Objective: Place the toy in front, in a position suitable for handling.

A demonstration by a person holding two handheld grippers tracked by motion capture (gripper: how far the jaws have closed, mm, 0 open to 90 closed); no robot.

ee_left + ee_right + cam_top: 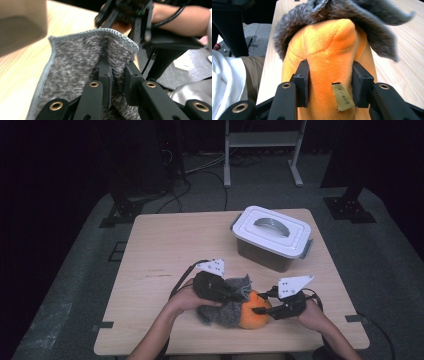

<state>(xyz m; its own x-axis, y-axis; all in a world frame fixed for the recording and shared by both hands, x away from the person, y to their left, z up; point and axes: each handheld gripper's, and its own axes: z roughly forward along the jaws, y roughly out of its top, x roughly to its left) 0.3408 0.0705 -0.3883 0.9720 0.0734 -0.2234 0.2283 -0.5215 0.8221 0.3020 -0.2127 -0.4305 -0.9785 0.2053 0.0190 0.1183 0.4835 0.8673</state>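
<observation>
Step in hand: separating grey cloth (231, 306) from orange plush toy (255, 312), near tabletop (165, 255) front edge. Left claw (117, 75) pinches cloth fold. Right claw (329, 82) clamped on toy. Next: pull apart, grips firm.

High view looks down on the whole table (165, 245); both gripper views sit close, sharing the grey cloth (75, 65) over the orange plush (329, 50).
</observation>
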